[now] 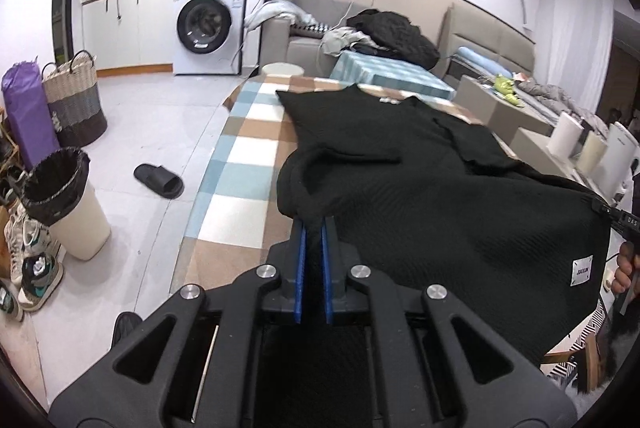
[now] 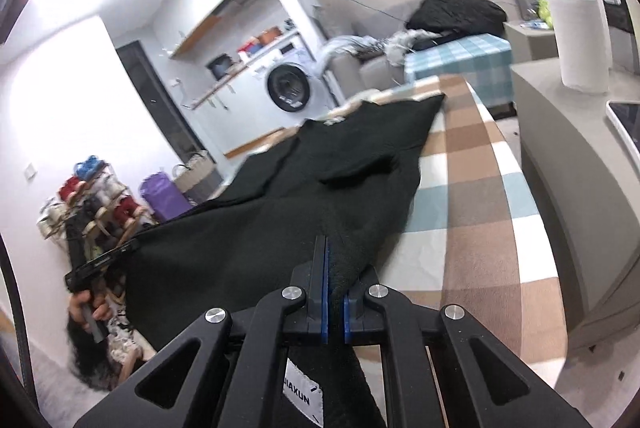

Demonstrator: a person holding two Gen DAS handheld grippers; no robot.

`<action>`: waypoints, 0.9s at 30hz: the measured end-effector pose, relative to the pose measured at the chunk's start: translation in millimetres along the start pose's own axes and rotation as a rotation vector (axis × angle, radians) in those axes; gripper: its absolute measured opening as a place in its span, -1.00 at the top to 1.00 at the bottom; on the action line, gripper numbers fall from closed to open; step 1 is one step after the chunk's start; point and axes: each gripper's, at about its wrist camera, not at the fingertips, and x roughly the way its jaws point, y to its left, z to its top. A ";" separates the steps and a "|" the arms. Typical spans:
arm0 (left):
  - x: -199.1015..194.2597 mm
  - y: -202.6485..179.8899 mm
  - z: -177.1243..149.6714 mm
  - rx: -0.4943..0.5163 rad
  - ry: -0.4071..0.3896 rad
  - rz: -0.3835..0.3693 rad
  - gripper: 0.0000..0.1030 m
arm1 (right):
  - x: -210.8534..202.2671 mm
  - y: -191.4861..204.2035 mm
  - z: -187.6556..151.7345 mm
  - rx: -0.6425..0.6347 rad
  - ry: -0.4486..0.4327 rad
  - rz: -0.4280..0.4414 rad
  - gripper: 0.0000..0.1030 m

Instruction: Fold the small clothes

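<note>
One black garment (image 1: pixel 420 196), two grippers, one checked table (image 1: pixel 240 188). My left gripper (image 1: pixel 315 228): jaws clamped on hem corner, cloth bunched at 12 o'clock off tips, rest spreading toward 2 o'clock. My right gripper (image 2: pixel 335 256): jaws pinched tight on other hem corner, white label (image 2: pixel 302 392) under it at 6 o'clock, garment running toward 11 o'clock, far end lying on table.

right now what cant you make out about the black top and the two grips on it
- Left wrist view: the black top hides the left gripper fingers' tips.
- Left wrist view: the right gripper is cut off by the frame edge.
- Right wrist view: motion blur smears the top's far end.
- Right wrist view: the white label is partly covered by the gripper body.
</note>
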 end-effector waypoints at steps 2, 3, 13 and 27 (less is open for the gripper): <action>-13.7 0.2 -0.8 -0.006 -0.019 -0.019 0.91 | -12.6 5.3 -0.6 -0.023 -0.019 0.014 0.92; -19.7 1.5 -0.2 -0.014 -0.027 -0.023 0.91 | -17.9 7.8 -0.5 -0.027 -0.030 0.014 0.92; -16.1 21.3 29.4 -0.092 -0.049 -0.032 0.91 | -15.5 -1.5 28.9 0.057 -0.084 -0.001 0.91; 131.1 25.7 81.9 -0.089 0.068 0.045 0.91 | 82.9 -33.4 74.3 0.153 -0.028 -0.293 0.91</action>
